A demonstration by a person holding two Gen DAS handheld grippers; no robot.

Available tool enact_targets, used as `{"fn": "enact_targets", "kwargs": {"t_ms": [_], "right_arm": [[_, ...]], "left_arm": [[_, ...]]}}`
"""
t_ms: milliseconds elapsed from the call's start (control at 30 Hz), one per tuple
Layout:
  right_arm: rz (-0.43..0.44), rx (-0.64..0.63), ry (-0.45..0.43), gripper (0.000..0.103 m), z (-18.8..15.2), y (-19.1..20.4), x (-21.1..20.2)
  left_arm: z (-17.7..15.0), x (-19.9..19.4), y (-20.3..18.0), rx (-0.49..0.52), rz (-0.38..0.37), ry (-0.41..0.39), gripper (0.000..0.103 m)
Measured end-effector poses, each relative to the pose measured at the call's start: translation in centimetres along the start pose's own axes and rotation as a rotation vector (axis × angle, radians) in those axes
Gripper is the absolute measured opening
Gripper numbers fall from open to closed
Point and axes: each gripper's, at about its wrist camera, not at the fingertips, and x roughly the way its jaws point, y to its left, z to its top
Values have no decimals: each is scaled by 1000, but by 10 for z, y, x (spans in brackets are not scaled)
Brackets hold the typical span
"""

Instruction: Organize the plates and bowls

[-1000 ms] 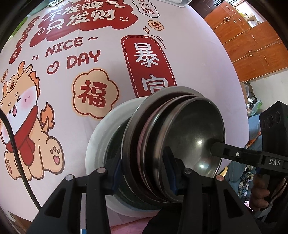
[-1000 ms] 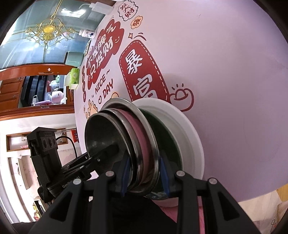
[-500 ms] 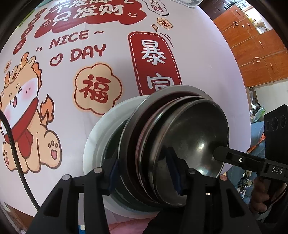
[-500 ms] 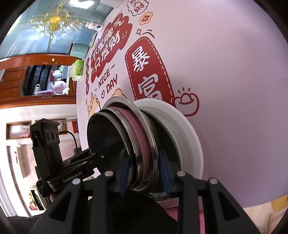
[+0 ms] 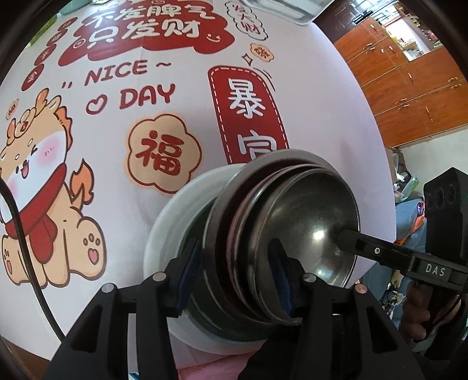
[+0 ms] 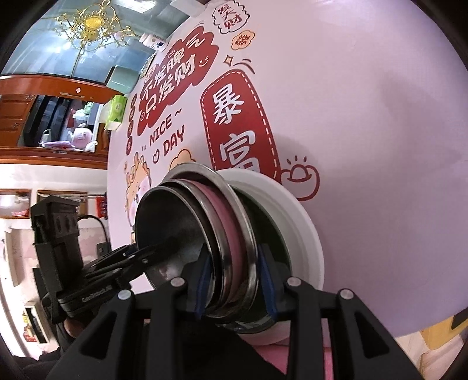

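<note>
A nested stack stands tilted on the printed tablecloth [image 5: 321, 117]. From the bottom it holds a white plate [image 5: 163, 222] [image 6: 304, 216], a dark green bowl [image 6: 272, 228], a wide steel plate [image 5: 222, 204], a pink plate [image 6: 231, 231] and a steel bowl [image 5: 307, 210] [image 6: 166, 222]. My left gripper [image 5: 235, 276] is shut across the stack's rims, one blue pad outside and one inside the top bowl. From the opposite side my right gripper [image 6: 234, 280] clamps the same rims; one of its fingers [image 5: 345, 238] reaches into the bowl.
The stack sits near the round table's edge. A black cable [image 5: 26, 248] hangs at the left. Wooden cabinets [image 5: 409, 73] stand beyond the table, and a white box [image 5: 292, 11] lies at its far side. A hand [image 5: 415, 309] holds the right gripper's handle.
Both grippers stay clamped on the stack in the same place. The right wrist has rolled a little, so its view has tilted slightly.
</note>
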Motion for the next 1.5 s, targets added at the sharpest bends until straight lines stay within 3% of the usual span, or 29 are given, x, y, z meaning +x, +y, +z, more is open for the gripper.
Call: {"fn": "enact_targets", "kwargs": {"t_ms": [200,467,767,867,1033,1133,1200,1500], "right_arm": [[-71,19,-76,33,-7,10,-3],[-168,-50,-170,35,-24,30,-10],[-111,43,-294,49,-66,30,-20],[-112,46,-337,59,-87,34,-24],[-135,4,-317,60,-114,42,-19],[-142,-21,-310,75,-127,47,-18],[-137,-50,-316,78,-135,49,-21],[-122,-119,-310,94,-142,44,-41]], "left_arm": [[-12,-17,8,18,-13,-32,47],[-41,-55,24,34,-45,-126,57],[-82,-85,43,17,-21,-212,60],[-97,-90,48,7,-8,-229,61],[-119,-89,43,-7,76,-253,67],[-128,-86,37,-4,104,-262,69],[-133,-87,32,-2,117,-273,74],[-155,-91,4,-22,156,-312,78]]}}
